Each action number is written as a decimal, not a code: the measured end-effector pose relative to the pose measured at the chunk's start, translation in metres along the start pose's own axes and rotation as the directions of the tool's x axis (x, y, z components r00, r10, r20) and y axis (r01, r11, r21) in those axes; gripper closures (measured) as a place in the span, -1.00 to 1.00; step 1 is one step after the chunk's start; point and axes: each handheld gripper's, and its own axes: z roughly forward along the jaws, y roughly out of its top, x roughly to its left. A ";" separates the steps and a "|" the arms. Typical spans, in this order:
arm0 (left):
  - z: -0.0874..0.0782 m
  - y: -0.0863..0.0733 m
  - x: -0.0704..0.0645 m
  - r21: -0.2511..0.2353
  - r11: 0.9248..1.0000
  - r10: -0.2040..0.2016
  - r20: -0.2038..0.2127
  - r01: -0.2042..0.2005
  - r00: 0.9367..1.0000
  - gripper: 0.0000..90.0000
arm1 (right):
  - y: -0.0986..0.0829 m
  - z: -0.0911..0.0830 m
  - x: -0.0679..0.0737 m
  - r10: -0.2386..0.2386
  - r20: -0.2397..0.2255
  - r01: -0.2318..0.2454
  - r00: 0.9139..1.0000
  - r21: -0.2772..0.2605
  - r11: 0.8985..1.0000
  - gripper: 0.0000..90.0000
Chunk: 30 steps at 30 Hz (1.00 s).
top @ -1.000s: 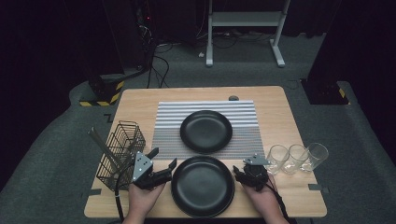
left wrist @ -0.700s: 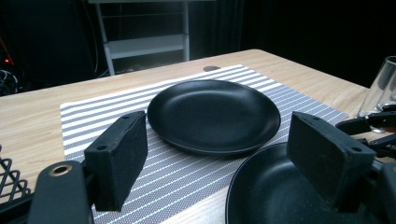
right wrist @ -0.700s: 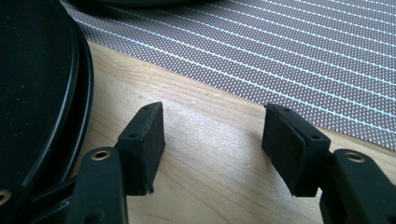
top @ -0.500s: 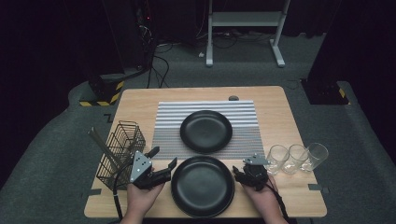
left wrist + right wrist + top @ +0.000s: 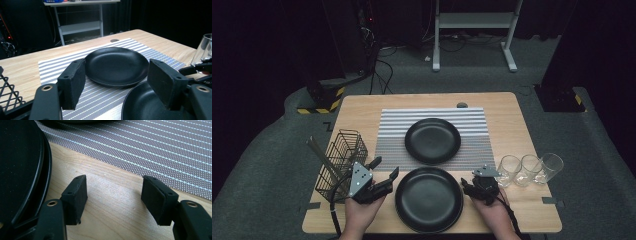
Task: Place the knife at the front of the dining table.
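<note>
Both hands flank the near plate [image 5: 428,199] at the table's front edge. My left gripper [image 5: 384,176] has its jaws apart, just off the left rim; my right gripper [image 5: 468,186] too, jaws apart over bare wood by the right rim. Nothing gripped. Likely step: approach. Next: close in on the rim. Far plate [image 5: 432,140] sits on the mat [image 5: 392,131] beyond.

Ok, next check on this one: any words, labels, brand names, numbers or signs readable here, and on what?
No readable text anywhere.
Near plate, far plate, striped mat, wire basket, three glasses: no print.
Left gripper and right gripper: no markings legible.
Yellow-black hazard stripes on the floor: a pattern, no words.
</note>
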 end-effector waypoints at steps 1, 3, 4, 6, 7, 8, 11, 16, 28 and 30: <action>0.000 0.000 0.000 0.000 1.000 0.000 -0.002 0.000 1.000 -0.30 | 0.000 0.000 0.000 0.000 0.000 0.000 1.000 0.000 1.000 -0.17; -0.002 0.001 0.001 0.000 1.000 -0.001 -0.002 0.001 1.000 -0.29 | 0.000 0.000 0.000 0.001 -0.003 -0.001 1.000 0.000 1.000 -0.17; -0.002 0.001 0.001 -0.003 1.000 -0.006 -0.002 0.006 1.000 -0.29 | 0.000 0.000 0.000 0.001 -0.003 -0.001 1.000 0.000 1.000 -0.17; -0.004 0.001 0.002 -0.009 1.000 -0.011 -0.006 0.011 1.000 -0.26 | 0.000 0.000 0.000 0.001 -0.003 -0.001 1.000 0.000 1.000 -0.18; -0.005 0.002 0.002 -0.010 1.000 -0.009 -0.009 0.009 1.000 -0.24 | 0.000 0.000 0.000 0.001 -0.003 -0.001 1.000 0.000 1.000 -0.18; -0.005 0.002 0.002 -0.012 1.000 -0.007 -0.010 0.007 1.000 -0.22 | 0.000 0.000 0.000 0.001 -0.003 -0.001 1.000 0.000 1.000 -0.18; -0.009 0.004 0.002 -0.028 1.000 -0.006 -0.015 0.005 1.000 -0.19 | 0.000 0.000 0.000 0.001 -0.004 -0.001 1.000 0.000 1.000 -0.18; -0.013 0.007 0.004 -0.036 0.999 -0.014 -0.016 0.013 1.000 -0.15 | 0.000 0.000 0.000 0.001 -0.004 -0.001 1.000 0.000 1.000 -0.18; -0.027 0.016 0.006 -0.058 0.998 0.003 -0.039 -0.005 0.999 0.04 | 0.000 0.000 0.000 0.002 -0.004 -0.002 1.000 0.001 1.000 -0.18; -0.028 0.017 0.006 -0.060 0.998 0.009 -0.046 -0.011 0.999 0.10 | 0.000 0.000 0.000 0.002 -0.004 -0.002 1.000 0.001 1.000 -0.18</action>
